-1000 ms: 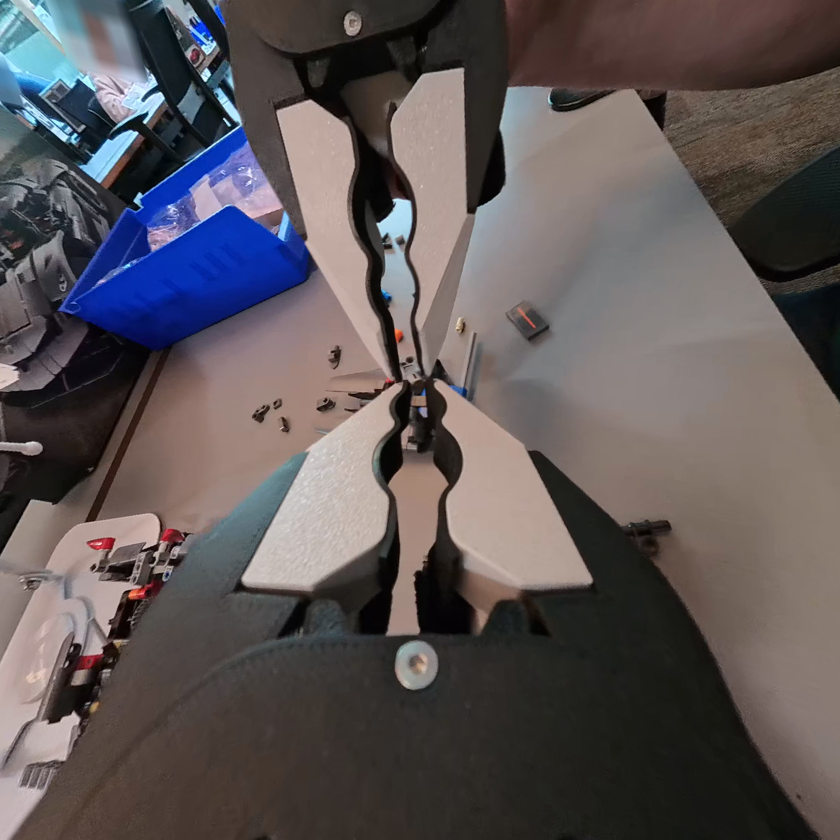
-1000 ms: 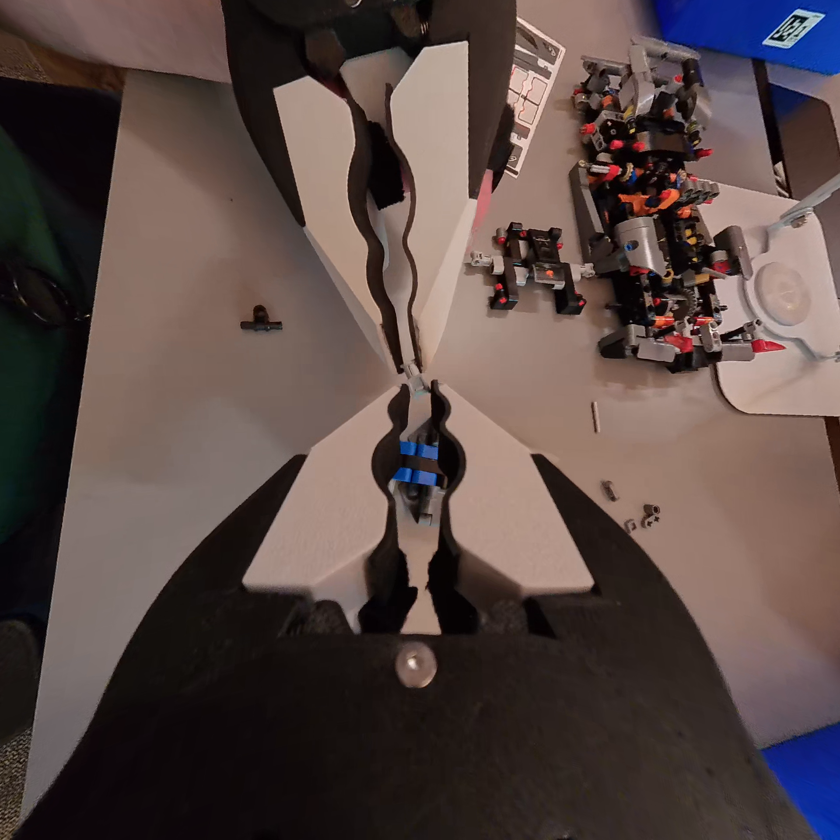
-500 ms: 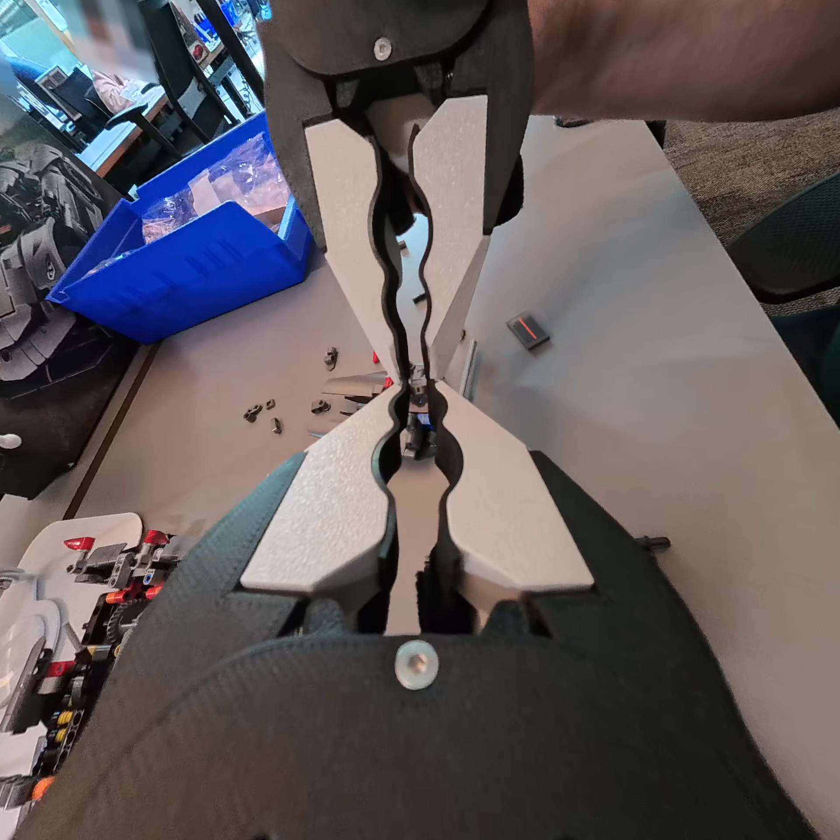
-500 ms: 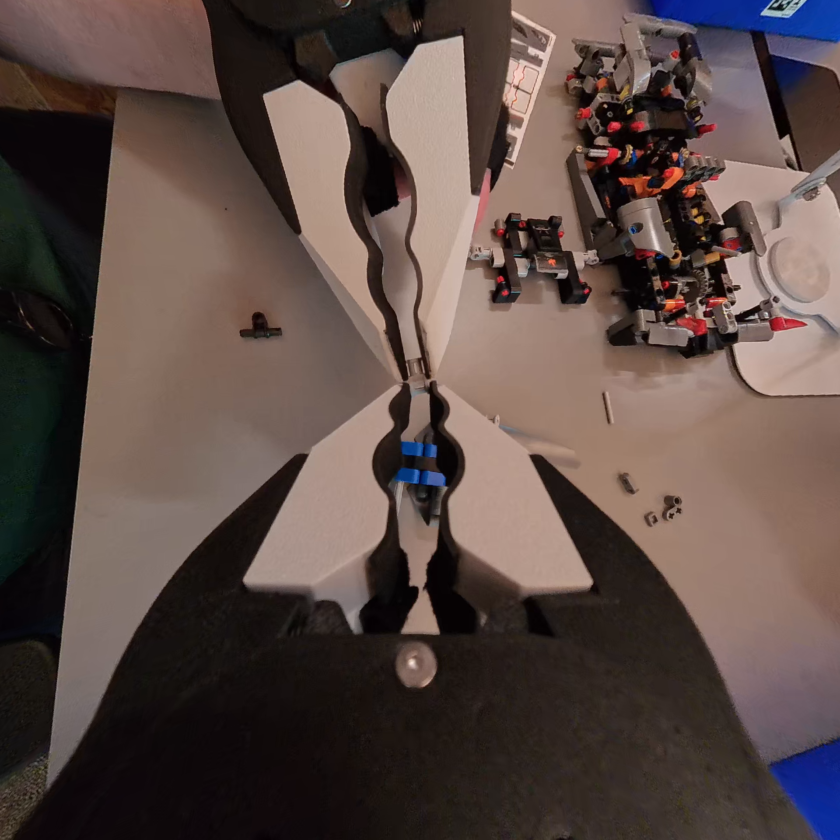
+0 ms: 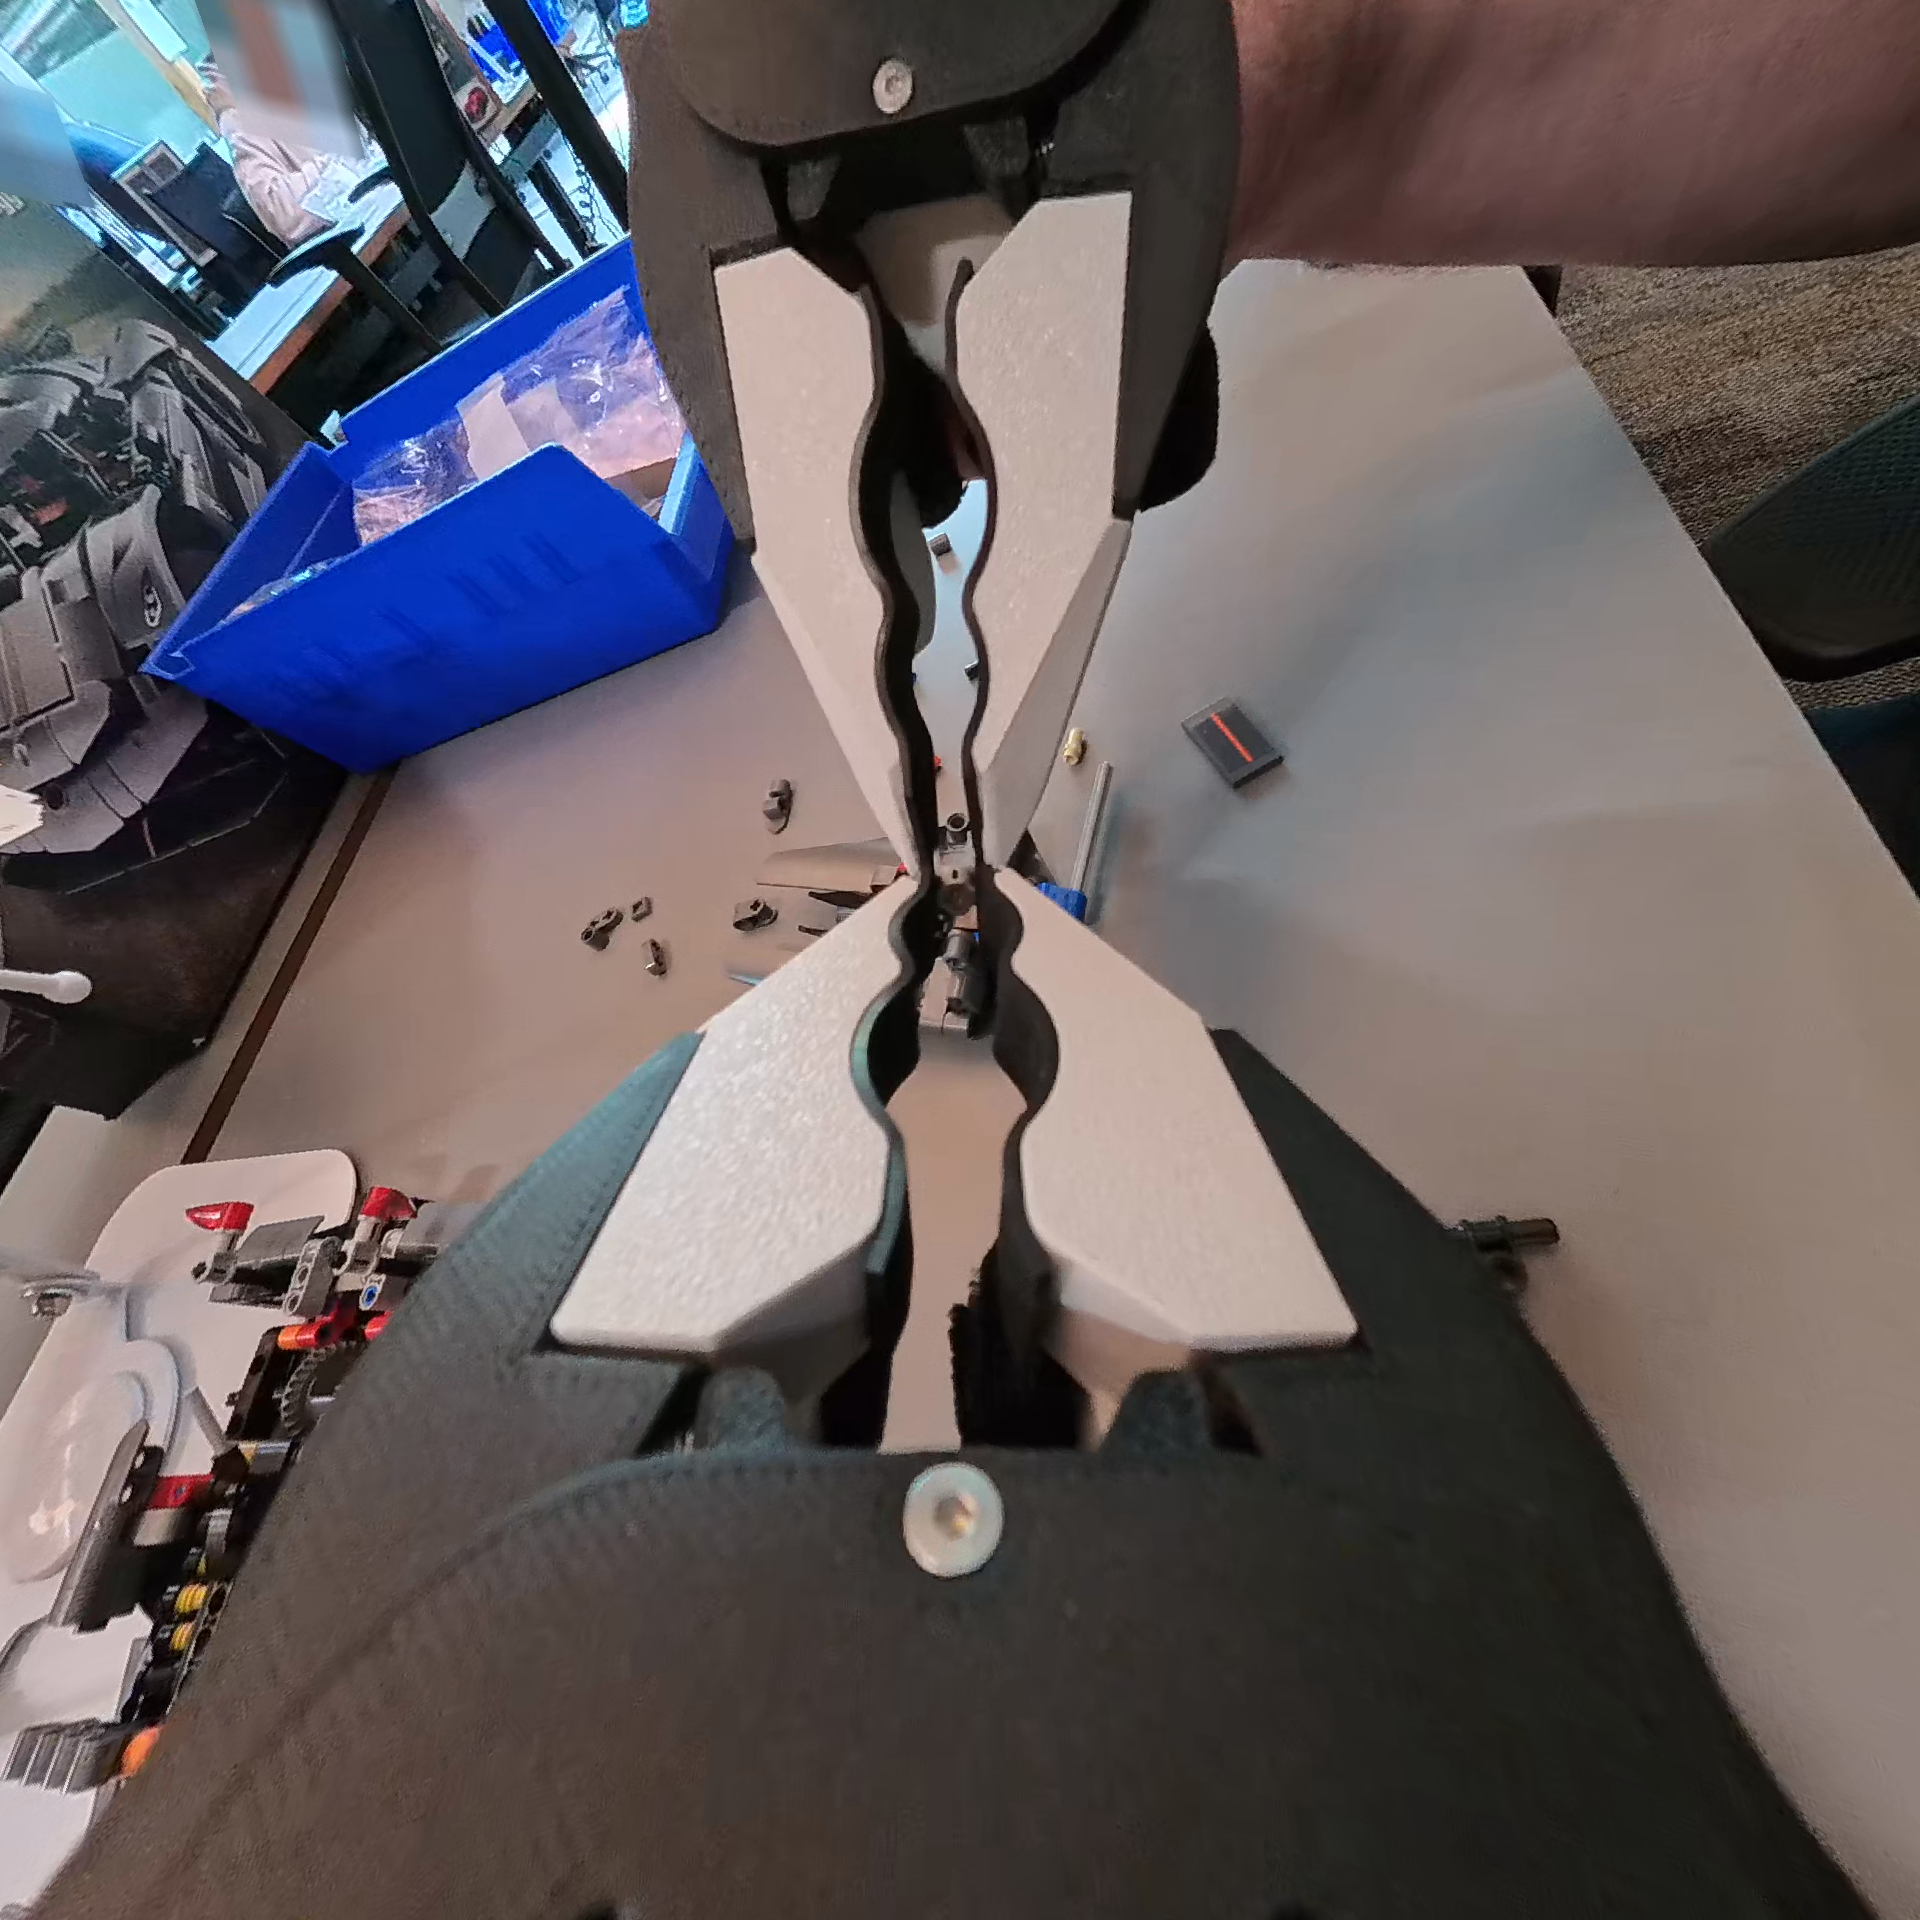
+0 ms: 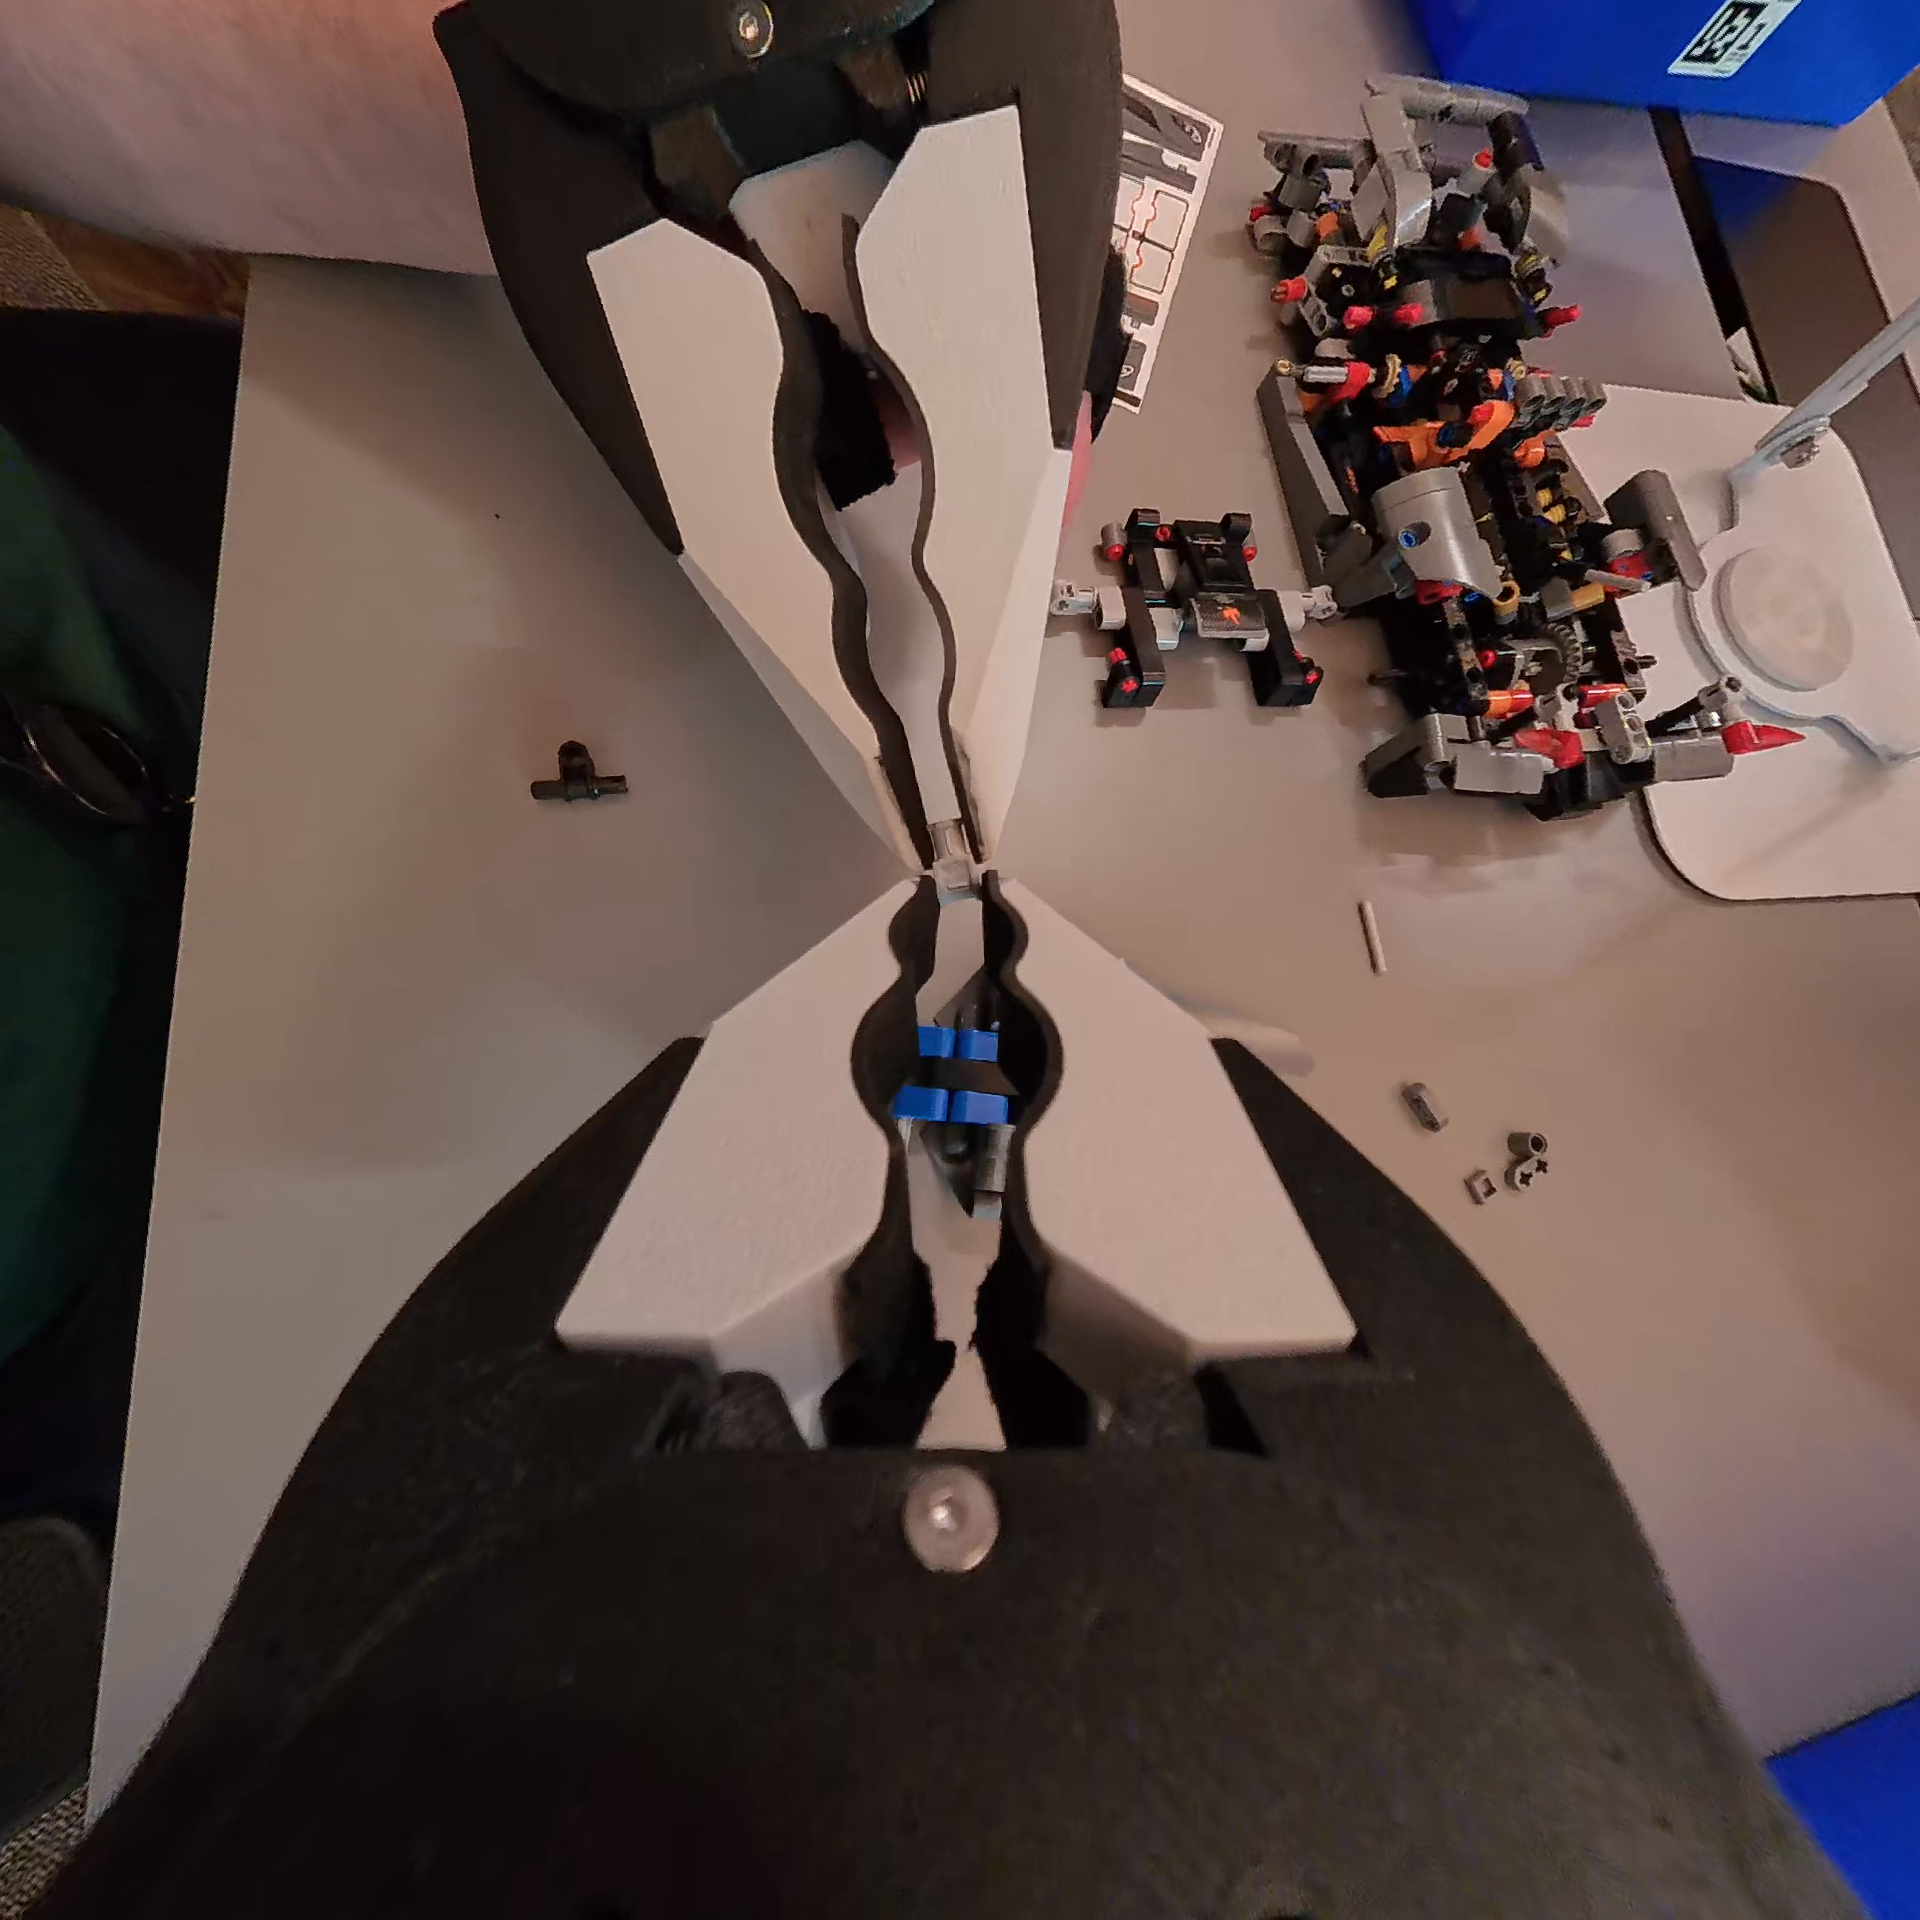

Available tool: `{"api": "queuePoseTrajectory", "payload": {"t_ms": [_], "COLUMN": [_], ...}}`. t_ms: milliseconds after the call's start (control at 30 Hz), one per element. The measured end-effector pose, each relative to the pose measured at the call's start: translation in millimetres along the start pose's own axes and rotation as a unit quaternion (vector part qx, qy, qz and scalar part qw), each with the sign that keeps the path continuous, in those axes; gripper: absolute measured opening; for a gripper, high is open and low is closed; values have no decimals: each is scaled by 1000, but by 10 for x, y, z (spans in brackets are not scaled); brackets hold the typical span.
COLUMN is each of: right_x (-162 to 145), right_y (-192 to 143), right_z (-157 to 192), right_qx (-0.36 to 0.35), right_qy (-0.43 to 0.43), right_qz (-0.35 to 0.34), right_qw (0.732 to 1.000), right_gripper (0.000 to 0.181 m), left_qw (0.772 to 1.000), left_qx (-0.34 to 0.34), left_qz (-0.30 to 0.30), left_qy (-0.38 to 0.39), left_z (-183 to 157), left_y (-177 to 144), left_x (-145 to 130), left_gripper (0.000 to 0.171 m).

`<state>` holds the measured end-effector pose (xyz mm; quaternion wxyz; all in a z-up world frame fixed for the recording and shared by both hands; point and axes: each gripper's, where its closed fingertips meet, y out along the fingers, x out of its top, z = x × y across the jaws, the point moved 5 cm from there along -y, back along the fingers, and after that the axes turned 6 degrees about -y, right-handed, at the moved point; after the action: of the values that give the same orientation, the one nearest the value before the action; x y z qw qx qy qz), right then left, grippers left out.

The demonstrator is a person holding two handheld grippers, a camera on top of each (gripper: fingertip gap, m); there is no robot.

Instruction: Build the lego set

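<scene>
At the centre of both wrist views the two grippers meet tip to tip above the grey table [image 6: 395, 987]. Right gripper [image 6: 951, 883] is clamped on a small black-and-blue lego piece [image 6: 956, 1091] — its light-grey end touches the left gripper [image 5: 951, 894], whose jaws are closed on that end. Toward the upper right of the right view lie the large lego model [image 6: 1486, 499] and a smaller black sub-assembly [image 6: 1195, 613], side by side.

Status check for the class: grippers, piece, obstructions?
Right gripper shut on blue-and-black subassembly. Left gripper shut on small grey piece, tips meeting. Nothing between them.
</scene>
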<state>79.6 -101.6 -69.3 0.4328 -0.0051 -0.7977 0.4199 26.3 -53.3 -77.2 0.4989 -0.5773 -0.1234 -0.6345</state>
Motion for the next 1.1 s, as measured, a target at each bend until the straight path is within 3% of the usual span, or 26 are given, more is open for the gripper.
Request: {"api": "queuePoseTrajectory", "payload": {"t_ms": [733,1100], "right_x": [-146,-341], "right_y": [-127,-342], "right_z": [-44,-21], "right_qx": [-27,-79], "right_qy": [30,83], "right_qz": [18,21], "right_qw": [999,993], "right_gripper": [9,12], "left_qw": [1000,1000], "left_qx": [-6,-3], "left_qz": [6,11], "left_qy": [-6,-5], "left_z": [5,8], "left_y": [10,4], "left_x": [-18,-21], "left_gripper": [5,5]}}
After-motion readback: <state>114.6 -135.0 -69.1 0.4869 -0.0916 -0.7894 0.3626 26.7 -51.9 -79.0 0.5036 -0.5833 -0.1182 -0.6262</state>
